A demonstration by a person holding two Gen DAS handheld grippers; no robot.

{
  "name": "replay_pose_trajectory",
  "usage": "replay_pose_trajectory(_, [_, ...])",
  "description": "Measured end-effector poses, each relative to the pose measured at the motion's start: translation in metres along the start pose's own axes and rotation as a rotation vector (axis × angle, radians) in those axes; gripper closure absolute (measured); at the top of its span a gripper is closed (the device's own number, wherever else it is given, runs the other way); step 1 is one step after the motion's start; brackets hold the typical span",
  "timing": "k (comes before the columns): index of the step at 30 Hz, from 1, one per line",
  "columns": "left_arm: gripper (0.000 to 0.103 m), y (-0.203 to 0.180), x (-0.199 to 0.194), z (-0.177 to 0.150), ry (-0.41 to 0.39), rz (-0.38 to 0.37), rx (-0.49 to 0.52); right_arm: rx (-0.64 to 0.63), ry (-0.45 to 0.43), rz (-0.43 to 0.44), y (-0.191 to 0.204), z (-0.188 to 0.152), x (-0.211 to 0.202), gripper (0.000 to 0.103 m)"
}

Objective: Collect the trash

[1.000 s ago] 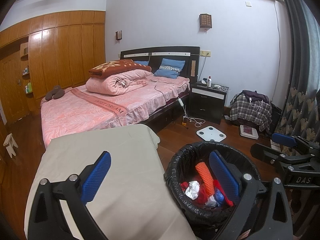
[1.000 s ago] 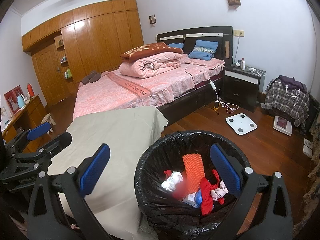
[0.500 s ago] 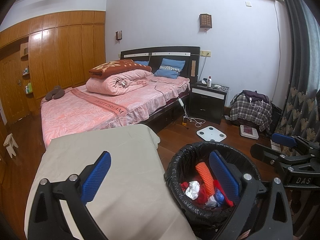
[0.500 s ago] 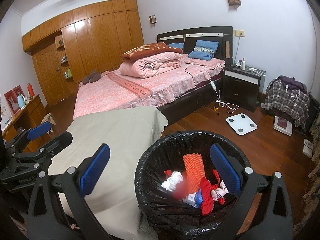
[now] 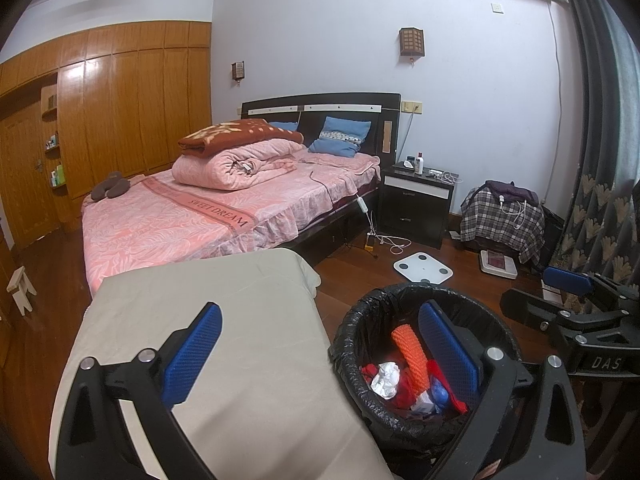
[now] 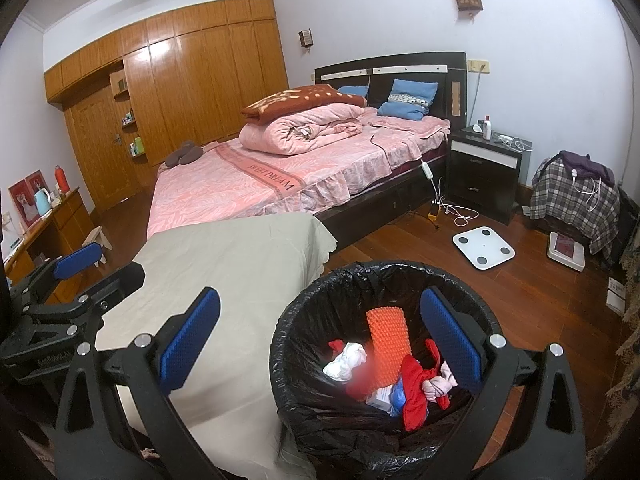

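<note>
A black-lined trash bin (image 5: 356,328) (image 6: 304,296) stands on the wood floor beside a cloth-covered table (image 5: 208,320) (image 6: 240,264). It holds an orange foam net (image 5: 410,354) (image 6: 387,338), crumpled white paper (image 5: 385,374) (image 6: 345,362) and red wrappers (image 6: 414,392). My left gripper (image 5: 320,356) is open and empty, held above the table edge and the bin. My right gripper (image 6: 324,340) is open and empty above the bin. Each gripper shows in the other's view: the right one (image 5: 568,284), the left one (image 6: 76,258).
A pink bed (image 5: 192,216) lies behind the table. A dark nightstand (image 5: 416,204), a white floor scale (image 5: 422,266), cables and a plaid-covered seat (image 5: 500,216) are on the far right. A wooden desk (image 6: 44,228) is at the left.
</note>
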State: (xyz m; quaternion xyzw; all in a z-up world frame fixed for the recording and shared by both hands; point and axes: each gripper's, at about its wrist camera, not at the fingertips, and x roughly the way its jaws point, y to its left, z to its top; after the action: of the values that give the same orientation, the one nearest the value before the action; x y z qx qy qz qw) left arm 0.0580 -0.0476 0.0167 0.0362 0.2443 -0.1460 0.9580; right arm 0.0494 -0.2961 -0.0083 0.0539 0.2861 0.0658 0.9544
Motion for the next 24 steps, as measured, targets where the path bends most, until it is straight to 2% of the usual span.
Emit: replay_pose_trajectory(24, [0.006,0.002,-0.0006,0.0006,0.003,-0.001,-0.001,0.0,0.003,0.0,0.0051,0.0004,0.0006,0.005])
